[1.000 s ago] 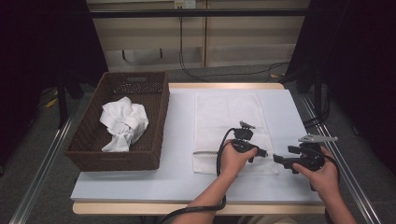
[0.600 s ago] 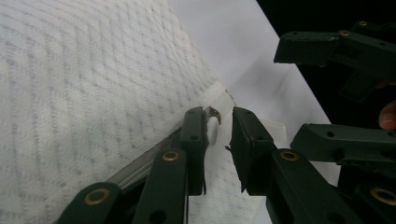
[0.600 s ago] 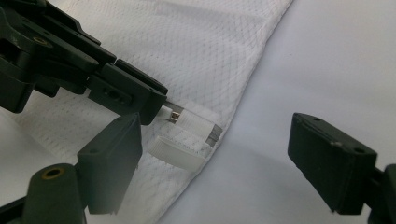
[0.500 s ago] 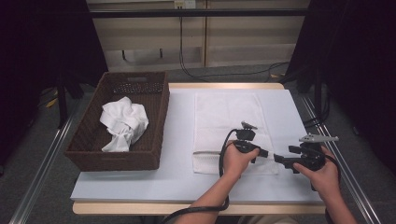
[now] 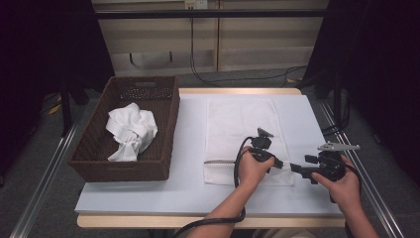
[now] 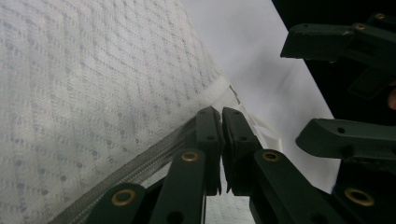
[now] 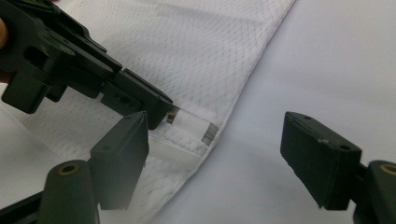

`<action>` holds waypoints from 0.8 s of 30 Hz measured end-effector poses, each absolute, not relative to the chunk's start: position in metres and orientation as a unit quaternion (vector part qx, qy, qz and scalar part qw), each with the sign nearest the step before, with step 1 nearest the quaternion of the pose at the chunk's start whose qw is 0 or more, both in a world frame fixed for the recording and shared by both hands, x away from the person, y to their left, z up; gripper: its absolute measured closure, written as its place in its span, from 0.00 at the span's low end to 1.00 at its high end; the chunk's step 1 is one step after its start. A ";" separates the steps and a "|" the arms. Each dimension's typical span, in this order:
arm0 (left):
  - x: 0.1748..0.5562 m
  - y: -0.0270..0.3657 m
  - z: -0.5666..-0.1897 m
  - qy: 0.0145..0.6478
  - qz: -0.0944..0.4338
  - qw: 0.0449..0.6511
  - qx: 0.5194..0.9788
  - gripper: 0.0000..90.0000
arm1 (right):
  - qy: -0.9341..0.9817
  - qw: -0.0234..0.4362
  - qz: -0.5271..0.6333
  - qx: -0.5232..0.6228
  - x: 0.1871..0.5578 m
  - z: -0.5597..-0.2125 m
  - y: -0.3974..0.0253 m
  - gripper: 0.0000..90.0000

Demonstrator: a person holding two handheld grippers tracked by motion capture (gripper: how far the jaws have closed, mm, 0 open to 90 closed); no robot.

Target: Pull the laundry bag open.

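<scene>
White worktop carries a brown wicker basket at nine o'clock with a crumpled cloth inside, and a mesh laundry bag lying flat at the centre. At its five-o'clock corner the left gripper has its fingers clenched on the zipper end, likely to steady it. The right gripper waits beside it, fingers released and spread, seemingly ready to take the pull.

White mesh-cloth bag with a zipper, dark woven wicker basket, smooth matt white table.

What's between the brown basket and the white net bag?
Bare white table, seen from the high view, separates the basket and the mesh bag.
</scene>
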State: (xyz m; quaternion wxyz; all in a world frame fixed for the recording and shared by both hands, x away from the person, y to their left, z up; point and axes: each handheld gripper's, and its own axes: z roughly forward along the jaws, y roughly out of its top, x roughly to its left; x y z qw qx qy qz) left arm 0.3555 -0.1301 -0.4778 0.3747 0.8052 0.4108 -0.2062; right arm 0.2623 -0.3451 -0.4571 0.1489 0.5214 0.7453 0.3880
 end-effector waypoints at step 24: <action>0.359 -0.109 -0.464 0.410 -0.240 0.396 0.786 0.96 | 0.691 0.051 0.437 0.574 0.272 -0.462 -0.335 0.55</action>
